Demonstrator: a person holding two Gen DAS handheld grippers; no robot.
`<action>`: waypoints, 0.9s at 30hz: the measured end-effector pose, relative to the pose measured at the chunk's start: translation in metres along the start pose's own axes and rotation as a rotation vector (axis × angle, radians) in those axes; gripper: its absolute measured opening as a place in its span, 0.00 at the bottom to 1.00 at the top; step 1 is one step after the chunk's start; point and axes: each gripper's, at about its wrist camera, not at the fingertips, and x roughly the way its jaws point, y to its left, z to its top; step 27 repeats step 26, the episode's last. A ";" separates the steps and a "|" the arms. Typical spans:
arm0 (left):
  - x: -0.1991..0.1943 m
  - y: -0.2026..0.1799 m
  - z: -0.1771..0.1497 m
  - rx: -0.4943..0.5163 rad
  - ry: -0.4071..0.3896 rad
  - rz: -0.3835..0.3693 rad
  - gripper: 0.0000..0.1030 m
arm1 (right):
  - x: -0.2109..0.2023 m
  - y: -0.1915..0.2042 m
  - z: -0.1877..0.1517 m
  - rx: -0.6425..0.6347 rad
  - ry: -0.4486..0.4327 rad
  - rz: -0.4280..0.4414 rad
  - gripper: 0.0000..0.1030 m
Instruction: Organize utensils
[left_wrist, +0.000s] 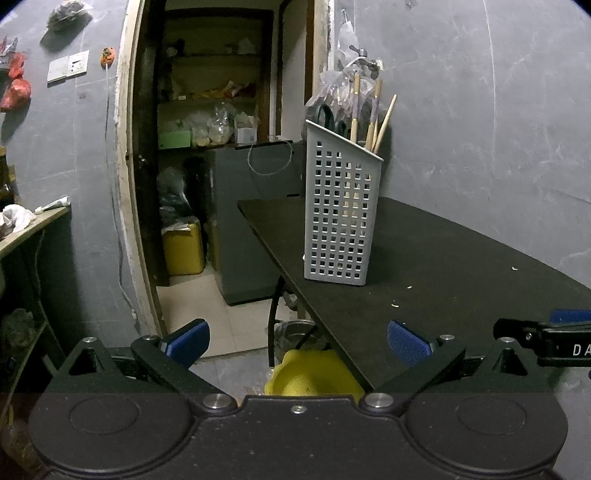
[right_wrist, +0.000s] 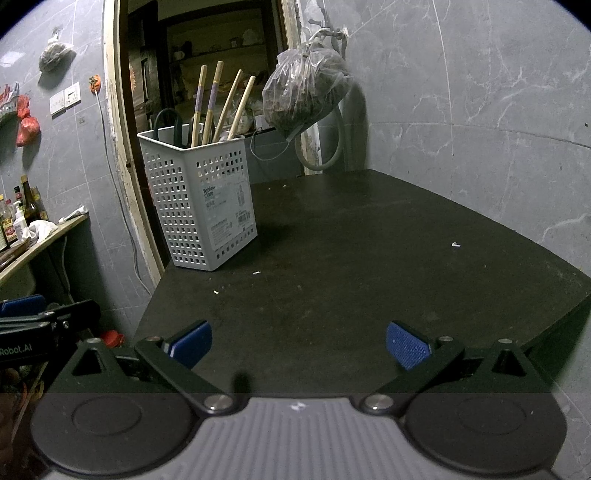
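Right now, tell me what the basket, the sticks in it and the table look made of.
Basket: light grey moulded plastic, judging by its even grid of holes and matte walls. Sticks: pale wood or bamboo; two carry purplish bands. Table: dark, matte, dusty board; material unclear.

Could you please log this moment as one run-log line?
left gripper open, empty | right gripper open, empty | chopsticks, scissors upright in holder | table

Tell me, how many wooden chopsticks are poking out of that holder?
4, all standing together in the grey perforated holder on the black table: two with purple bands on the left, two plain ones leaning right. Shorter ones may be hidden inside.
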 end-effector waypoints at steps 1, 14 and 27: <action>0.000 0.000 0.000 0.005 -0.002 -0.002 0.99 | 0.000 0.000 -0.001 0.000 0.002 0.000 1.00; -0.004 -0.005 -0.002 0.037 -0.012 -0.002 0.99 | 0.002 -0.001 -0.003 -0.001 0.011 -0.002 1.00; -0.004 -0.004 -0.003 0.037 -0.011 -0.002 0.99 | 0.003 0.000 -0.003 -0.003 0.017 -0.003 1.00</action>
